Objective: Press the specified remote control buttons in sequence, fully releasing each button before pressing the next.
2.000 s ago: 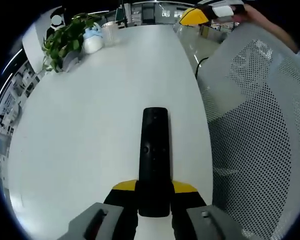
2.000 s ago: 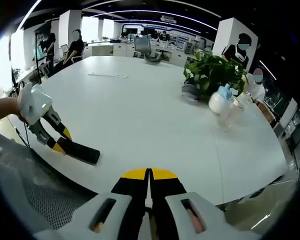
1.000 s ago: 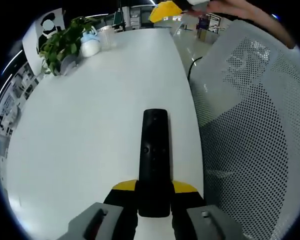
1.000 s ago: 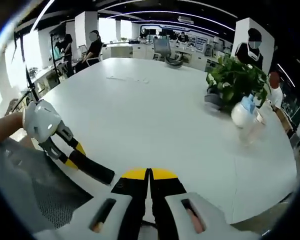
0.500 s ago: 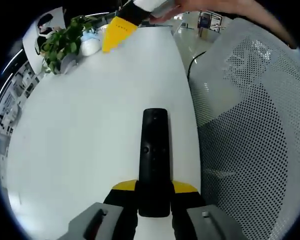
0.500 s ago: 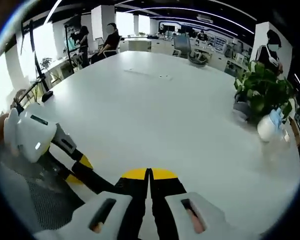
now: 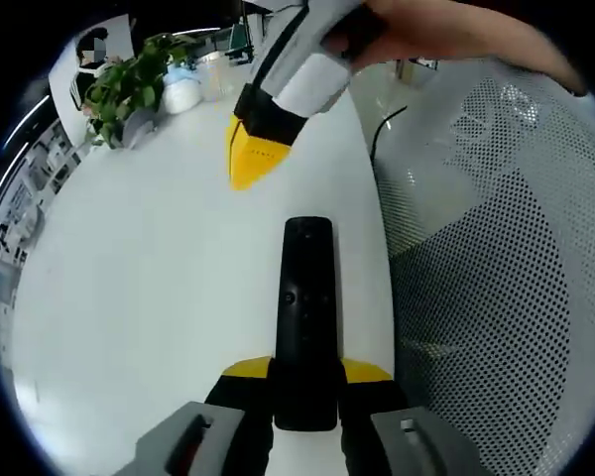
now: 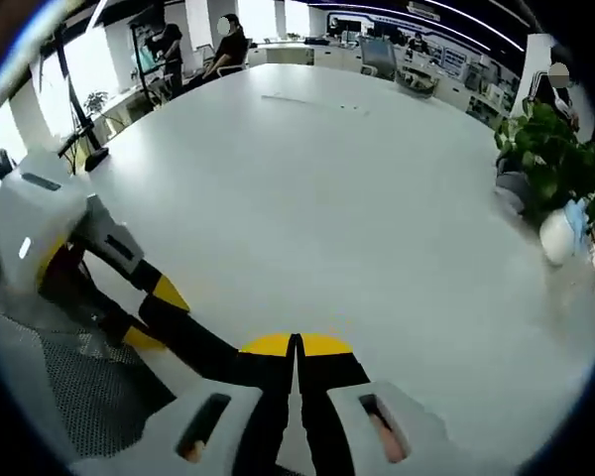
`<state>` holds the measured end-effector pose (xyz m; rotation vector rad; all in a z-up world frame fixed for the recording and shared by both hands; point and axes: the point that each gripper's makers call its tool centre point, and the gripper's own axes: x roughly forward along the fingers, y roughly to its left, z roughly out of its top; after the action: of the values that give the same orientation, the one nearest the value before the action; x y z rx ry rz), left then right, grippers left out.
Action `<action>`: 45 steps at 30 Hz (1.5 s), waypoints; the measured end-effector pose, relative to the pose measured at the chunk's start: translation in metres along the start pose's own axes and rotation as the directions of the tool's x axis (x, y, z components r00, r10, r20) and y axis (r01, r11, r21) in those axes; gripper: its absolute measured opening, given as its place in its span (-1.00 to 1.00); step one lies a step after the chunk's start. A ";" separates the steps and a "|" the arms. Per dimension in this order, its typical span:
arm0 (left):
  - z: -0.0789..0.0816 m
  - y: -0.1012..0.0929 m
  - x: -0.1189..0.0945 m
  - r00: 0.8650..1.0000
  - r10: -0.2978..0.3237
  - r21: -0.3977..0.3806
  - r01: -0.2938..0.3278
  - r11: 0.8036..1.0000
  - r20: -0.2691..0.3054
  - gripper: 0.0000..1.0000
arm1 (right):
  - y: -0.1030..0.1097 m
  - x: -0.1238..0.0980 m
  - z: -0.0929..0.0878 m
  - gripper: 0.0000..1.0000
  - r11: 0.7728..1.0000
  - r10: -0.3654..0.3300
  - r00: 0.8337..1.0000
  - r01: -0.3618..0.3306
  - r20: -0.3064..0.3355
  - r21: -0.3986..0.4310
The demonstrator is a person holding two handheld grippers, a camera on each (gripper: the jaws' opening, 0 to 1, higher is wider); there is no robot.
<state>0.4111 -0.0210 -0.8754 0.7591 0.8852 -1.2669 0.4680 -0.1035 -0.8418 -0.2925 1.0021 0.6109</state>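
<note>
Left gripper [image 7: 305, 382], low centre of the left gripper view, clamped on the near end of a black remote [image 7: 306, 297]. Remote pointing up the frame over a white table [image 7: 139, 288], its small buttons facing the camera about halfway along. Right gripper [image 7: 256, 167] reaching down from the top centre of that view, held by a hand [image 7: 426, 35], yellow tip aimed at the remote's far end but apart from it, jaws pressed together. Mesh chair back [image 7: 496, 297] along the right side. Potted plant [image 7: 129, 84] and a white bottle [image 7: 183, 87] at the upper left, well away from the remote.

In the right gripper view, right gripper [image 8: 296, 359] at bottom centre, jaws closed with nothing between them. Remote [image 8: 183, 332] at lower left, just beside those tips; contact hard to judge. Left gripper [image 8: 144, 312] at left edge, gripping the remote's other end. Table [image 8: 337, 198] spreading across the middle. Plant [image 8: 555, 149] and bottle [image 8: 560, 233] at the right edge. Two seated people [image 8: 193, 50] in the upper left, far beyond the table.
</note>
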 end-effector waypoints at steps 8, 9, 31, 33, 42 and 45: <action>0.000 0.000 -0.001 0.999 -0.004 -0.004 0.004 1.000 0.037 -0.52 | 0.007 0.005 -0.024 -1.00 0.998 0.049 0.994 -0.052 -0.094 -0.023; 0.000 0.000 -0.001 0.999 -0.004 -0.002 0.004 1.000 0.037 -0.52 | 0.009 0.006 -0.027 -1.00 0.998 0.064 0.993 -0.065 -0.104 -0.011; 0.000 0.001 0.000 0.998 -0.016 -0.006 0.017 1.000 0.061 -0.52 | 0.019 0.006 -0.040 -1.00 0.994 0.107 0.980 -0.111 -0.170 -0.011; 0.000 0.000 0.000 0.998 -0.014 -0.006 0.014 1.000 0.067 -0.52 | 0.020 0.006 -0.040 -1.00 0.994 0.110 0.978 -0.113 -0.176 -0.004; 0.001 0.001 0.000 0.998 -0.019 0.001 0.019 1.000 0.056 -0.51 | 0.022 0.005 -0.042 -1.00 0.992 0.122 0.975 -0.126 -0.188 -0.011; 0.001 0.001 0.000 0.998 -0.019 -0.001 0.019 1.000 0.060 -0.51 | 0.022 0.005 -0.042 -1.00 0.992 0.121 0.975 -0.126 -0.188 -0.016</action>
<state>0.4121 -0.0214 -0.8754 0.7091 0.8462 -1.2997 0.4275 -0.1054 -0.8672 -0.3184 1.1998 0.7207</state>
